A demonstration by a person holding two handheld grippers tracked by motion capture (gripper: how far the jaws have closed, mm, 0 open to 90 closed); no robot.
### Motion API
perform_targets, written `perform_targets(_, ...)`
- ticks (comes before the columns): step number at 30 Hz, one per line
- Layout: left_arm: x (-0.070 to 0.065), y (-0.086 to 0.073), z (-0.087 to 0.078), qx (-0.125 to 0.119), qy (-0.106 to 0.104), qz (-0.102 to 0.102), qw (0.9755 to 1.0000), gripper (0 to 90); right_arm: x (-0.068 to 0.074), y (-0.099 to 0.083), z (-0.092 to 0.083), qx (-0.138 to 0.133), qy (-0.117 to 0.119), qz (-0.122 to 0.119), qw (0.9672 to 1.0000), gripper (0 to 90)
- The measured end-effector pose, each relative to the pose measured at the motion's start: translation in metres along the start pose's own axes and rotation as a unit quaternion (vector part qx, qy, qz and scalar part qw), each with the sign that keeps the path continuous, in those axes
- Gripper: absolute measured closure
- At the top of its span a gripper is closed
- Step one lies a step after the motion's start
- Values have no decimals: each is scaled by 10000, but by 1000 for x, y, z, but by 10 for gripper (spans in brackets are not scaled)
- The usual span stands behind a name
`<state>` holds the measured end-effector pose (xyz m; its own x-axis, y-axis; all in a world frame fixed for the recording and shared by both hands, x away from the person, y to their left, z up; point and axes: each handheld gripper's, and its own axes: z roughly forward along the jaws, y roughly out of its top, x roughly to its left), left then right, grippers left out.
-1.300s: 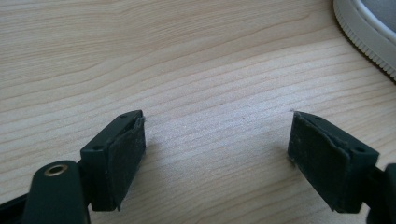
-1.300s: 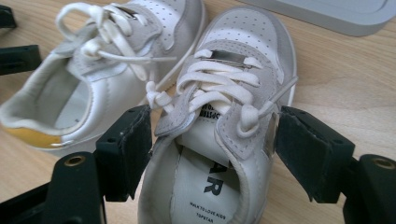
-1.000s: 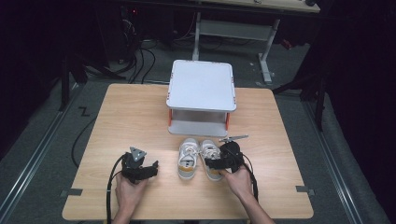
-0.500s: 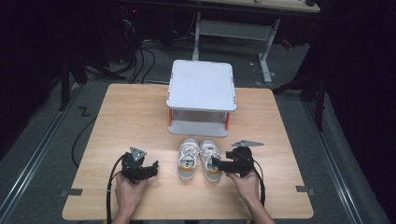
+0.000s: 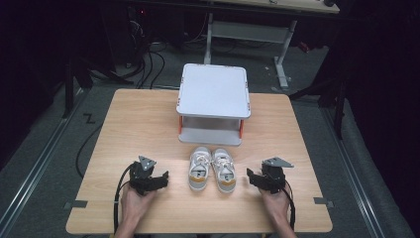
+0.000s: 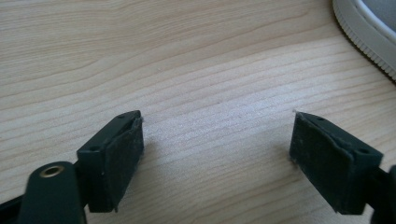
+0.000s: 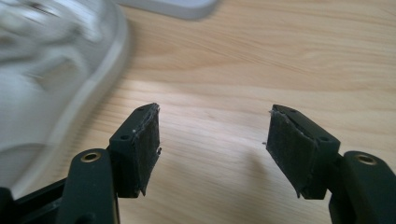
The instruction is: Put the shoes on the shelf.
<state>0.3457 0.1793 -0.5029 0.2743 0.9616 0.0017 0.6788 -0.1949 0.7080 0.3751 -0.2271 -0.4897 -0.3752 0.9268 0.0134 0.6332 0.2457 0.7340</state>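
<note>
While both grippers sit low at the near edge of the table [image 5: 129,124], the pair of shoes [image 5: 212,170] lies between them, side by side and touching, toes pointing away toward the white two-tier shelf [image 5: 214,101], heels toward the person. Long axis of each shoe runs near-to-far, so either gripper meets a shoe side-on across its width. Right gripper [image 5: 253,178] is just beside the right shoe [image 5: 223,170], with a small gap of bare wood between; its jaws have just been closing, nothing between them, pads apart over bare table in the right gripper view, where the shoe's white sole edge [image 7: 88,98] blurs past on the left. Left gripper [image 5: 159,179] stands a bit further off from the left shoe [image 5: 199,170], jaws spread wide, empty, pointing across the table toward the shoes; the left gripper view catches a ribbed white sole [image 6: 369,35] at the top right corner. My read: the right hand is nearer, so it would take its shoe first, and it needs to swing inward and reopen to span the sole.
</note>
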Motion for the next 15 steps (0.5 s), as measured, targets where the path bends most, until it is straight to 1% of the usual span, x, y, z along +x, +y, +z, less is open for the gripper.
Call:
perform_targets(1, 0, 0, 0, 0, 0, 0, 10000, 213, 0, 0, 0, 0, 0, 0, 10000, 342)
perform_targets(2, -1, 2, -1, 91, 17, 1, 10000, 234, -4, -4, 4, 35, -208, -17, 9998, 347)
perform_targets(4, -3, 4, -3, 107, 27, 37, 9999, 244, -5, -5, 5, 43, -246, -17, 9997, 347)
perform_targets(5, -5, 6, -6, 81, -17, 65, 9999, 272, -9, -10, 7, 31, -295, 18, 9996, 342)
perform_targets(6, -6, 7, -9, 77, -76, 60, 9999, 272, -9, -10, 7, 31, -295, 18, 9996, 342)
perform_targets(7, -7, 10, -15, 48, -191, 0, 9998, 304, -10, -10, 7, 15, -315, 35, 9995, 342)
perform_targets(8, -7, 13, -19, -24, -310, -77, 9995, 314, -10, -11, 6, -5, -411, -3, 9992, 343)
perform_targets(9, -8, 17, -24, -70, -410, -143, 9990, 306, -10, -10, 6, -26, -484, -61, 9988, 343)
perform_targets(10, -11, 23, -32, -132, -589, -209, 9980, 278, -8, -10, 7, -48, -564, -143, 9983, 344)
perform_targets(11, -11, 23, -32, -132, -589, -209, 9980, 264, -8, -10, 7, -48, -564, -143, 9983, 344)
perform_targets(12, -16, 28, -39, -174, -720, -220, 9970, 264, -7, -10, 7, -60, -587, -186, 9981, 344)
perform_targets(14, -24, 34, -48, -194, -889, -162, 9957, 232, -5, -9, 7, -81, -632, -275, 9976, 350)
perform_targets(15, -29, 38, -52, -202, -992, -115, 9948, 218, -5, -9, 7, -77, -635, -277, 9976, 351)
